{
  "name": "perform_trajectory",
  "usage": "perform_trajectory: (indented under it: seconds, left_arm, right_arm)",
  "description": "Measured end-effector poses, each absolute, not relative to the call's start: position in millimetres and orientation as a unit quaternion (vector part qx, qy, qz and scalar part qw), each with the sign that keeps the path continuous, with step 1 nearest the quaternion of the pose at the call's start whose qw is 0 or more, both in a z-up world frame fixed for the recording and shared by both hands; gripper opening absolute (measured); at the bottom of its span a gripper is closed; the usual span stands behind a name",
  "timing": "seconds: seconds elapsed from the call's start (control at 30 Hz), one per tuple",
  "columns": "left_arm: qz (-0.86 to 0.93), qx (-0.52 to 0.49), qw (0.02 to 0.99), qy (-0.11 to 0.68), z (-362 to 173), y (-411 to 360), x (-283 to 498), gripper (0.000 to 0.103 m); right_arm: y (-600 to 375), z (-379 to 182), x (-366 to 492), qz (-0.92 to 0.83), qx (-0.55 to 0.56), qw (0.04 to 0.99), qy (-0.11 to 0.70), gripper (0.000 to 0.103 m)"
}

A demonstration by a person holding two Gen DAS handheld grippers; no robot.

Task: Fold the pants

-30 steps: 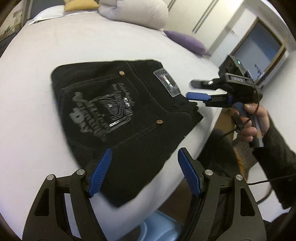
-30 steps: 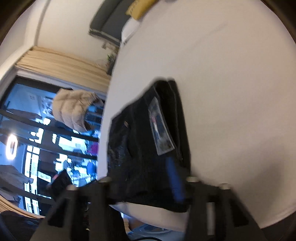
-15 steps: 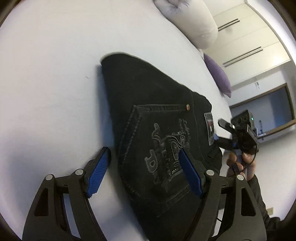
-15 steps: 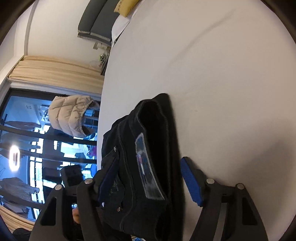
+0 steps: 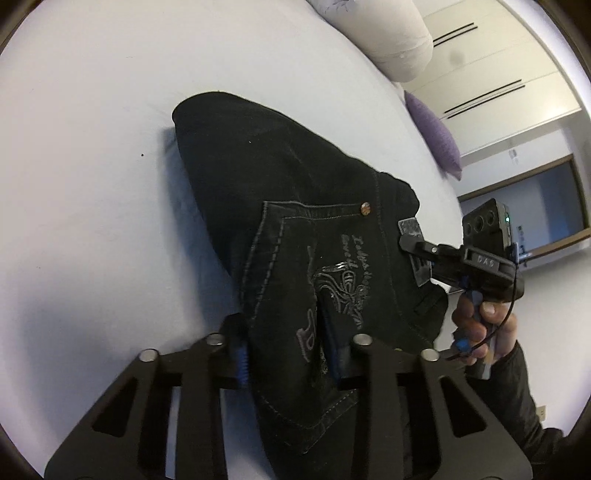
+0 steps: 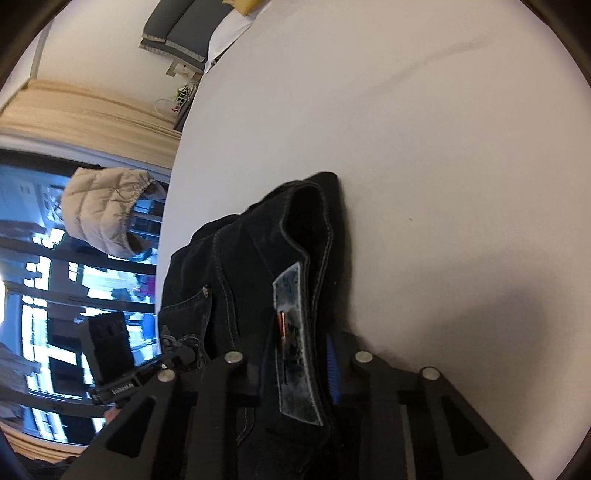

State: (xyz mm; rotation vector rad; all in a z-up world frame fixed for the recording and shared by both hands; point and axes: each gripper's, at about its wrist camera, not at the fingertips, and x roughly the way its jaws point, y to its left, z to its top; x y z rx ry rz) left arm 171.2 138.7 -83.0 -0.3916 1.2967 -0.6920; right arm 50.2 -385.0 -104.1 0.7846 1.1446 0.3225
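Left wrist view shows us the pants (image 5: 303,236) — black denim, already doubled into a compact bundle with the printed back pocket (image 5: 332,280) facing up — lying on the white bed (image 5: 92,184) near its edge. We judge that most of the folding is done and that the bundle is now being gripped at two ends, either to lift it or to turn one more fold.

Our left tongs (image 5: 286,349) are closed down on the pocket end of the pants; the blue pads pinch a thick ridge of cloth between them, so the gap is only as wide as the layers. Our right tongs (image 5: 415,245) sit at the waistband, over the leather patch (image 5: 410,226). From the right wrist view the right tongs (image 6: 295,373) straddle the waistband edge with the patch (image 6: 295,343) between the pads — closed onto the stacked denim, as far as we can tell.

Holding both ends likely keeps the layers from sliding apart. Beyond the pants we see pillows (image 5: 384,33) at the far side of the bed and a puffy jacket (image 6: 107,210) by the window.
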Motion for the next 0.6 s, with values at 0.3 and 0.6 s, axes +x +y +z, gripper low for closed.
perform_trajectory:
  seconds: [0.3,0.6]
  left_arm:
    - [-0.322,-0.183,0.742,0.559,-44.5,165.1,177.9,0.017]
    - [-0.275,-0.156,0.796,0.515,5.6,242.8,240.5,0.017]
  right_arm:
    - [-352.2,-45.9,66.9,0.16,0.304,0.795,0.5,0.02]
    - [-296.0,-19.6,156.9,0.21,0.301,0.8,0.474,0.02]
